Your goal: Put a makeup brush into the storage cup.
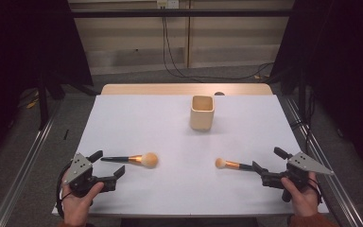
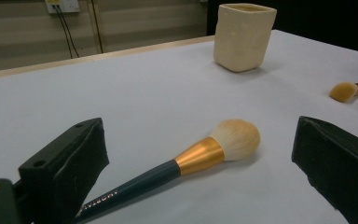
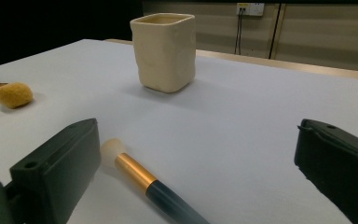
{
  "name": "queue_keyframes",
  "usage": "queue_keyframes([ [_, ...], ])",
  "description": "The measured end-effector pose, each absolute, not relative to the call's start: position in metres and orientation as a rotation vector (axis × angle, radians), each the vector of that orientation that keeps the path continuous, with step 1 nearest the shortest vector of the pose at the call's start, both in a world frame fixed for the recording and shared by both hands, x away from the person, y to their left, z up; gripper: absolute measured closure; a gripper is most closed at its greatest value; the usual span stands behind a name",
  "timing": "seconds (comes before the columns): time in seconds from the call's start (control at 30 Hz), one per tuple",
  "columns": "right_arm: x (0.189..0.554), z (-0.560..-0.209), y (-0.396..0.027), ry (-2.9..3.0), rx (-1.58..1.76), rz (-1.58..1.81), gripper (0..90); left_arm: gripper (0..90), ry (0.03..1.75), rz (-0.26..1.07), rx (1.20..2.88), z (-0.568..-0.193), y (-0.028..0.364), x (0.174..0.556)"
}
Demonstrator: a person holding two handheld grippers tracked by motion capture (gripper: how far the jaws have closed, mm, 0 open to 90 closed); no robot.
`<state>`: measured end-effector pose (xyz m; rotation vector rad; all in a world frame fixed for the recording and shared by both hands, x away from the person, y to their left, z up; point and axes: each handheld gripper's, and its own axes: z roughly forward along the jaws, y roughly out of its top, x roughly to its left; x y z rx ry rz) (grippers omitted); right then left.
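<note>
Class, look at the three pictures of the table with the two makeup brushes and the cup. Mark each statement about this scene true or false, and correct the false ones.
1. Both brushes lie flat on the white table. True.
2. The left gripper is clamped on the large brush. False: its jaws stand open, with the brush lying on the table between them.
3. The cup stands upright, farther from the person than both brushes. True.
4. The small brush is inside the cup. False: it lies on the table by the right gripper.
5. The bristle ends of the two brushes point toward each other. True.
6. The right gripper is shut. False: its jaws are open.
</note>
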<state>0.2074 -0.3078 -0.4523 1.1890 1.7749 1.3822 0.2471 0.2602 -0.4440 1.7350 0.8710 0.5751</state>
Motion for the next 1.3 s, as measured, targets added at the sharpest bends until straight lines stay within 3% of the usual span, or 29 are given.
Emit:
queue_keyframes([
  [1.3, 0.207, -0.451, -0.304, 1.787, 1.178, 1.372, 0.0, 3.7, 0.822, 0.608, 1.748, -0.43, 0.251, 0.283],
])
